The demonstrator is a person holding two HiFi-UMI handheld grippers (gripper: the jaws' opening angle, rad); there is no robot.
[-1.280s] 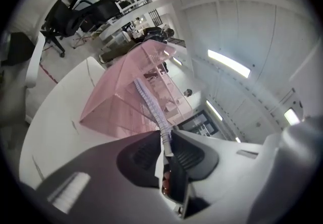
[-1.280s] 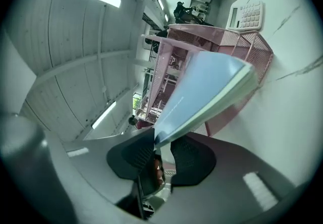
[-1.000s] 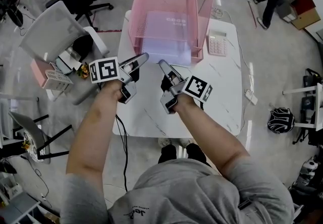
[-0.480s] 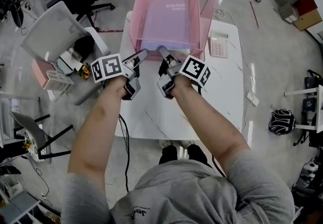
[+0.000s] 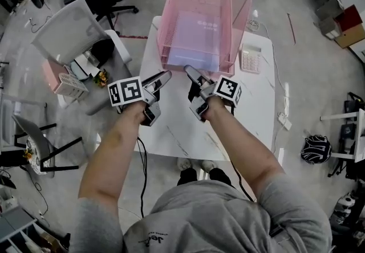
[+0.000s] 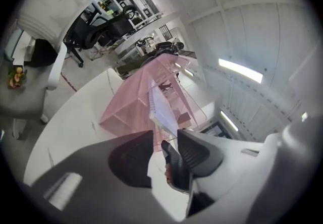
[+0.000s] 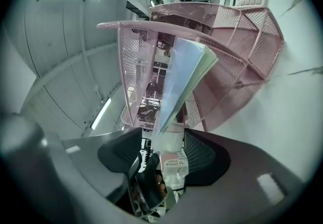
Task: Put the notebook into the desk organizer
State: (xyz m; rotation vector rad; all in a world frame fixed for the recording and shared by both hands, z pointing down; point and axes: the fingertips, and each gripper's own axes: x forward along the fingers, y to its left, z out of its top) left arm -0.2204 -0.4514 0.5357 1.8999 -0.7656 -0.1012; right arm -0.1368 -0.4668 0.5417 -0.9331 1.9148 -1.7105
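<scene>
- We see the notebook (image 5: 194, 41) lying in the pink desk organizer (image 5: 170, 21), upper centre.
- Our left tool (image 5: 165, 76) has just been opening; nothing sits between its jaws.
- Our right tool (image 5: 191, 72) has just been opening, its jaws loose around the notebook's edge.

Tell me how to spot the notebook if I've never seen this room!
Find the white table in the middle of the room; a big pink mesh desk organizer stands at its far end. The notebook is the pale lilac slab resting inside the organizer's wider compartment, unlike the calculator, which sits outside on the table to the right.
</scene>
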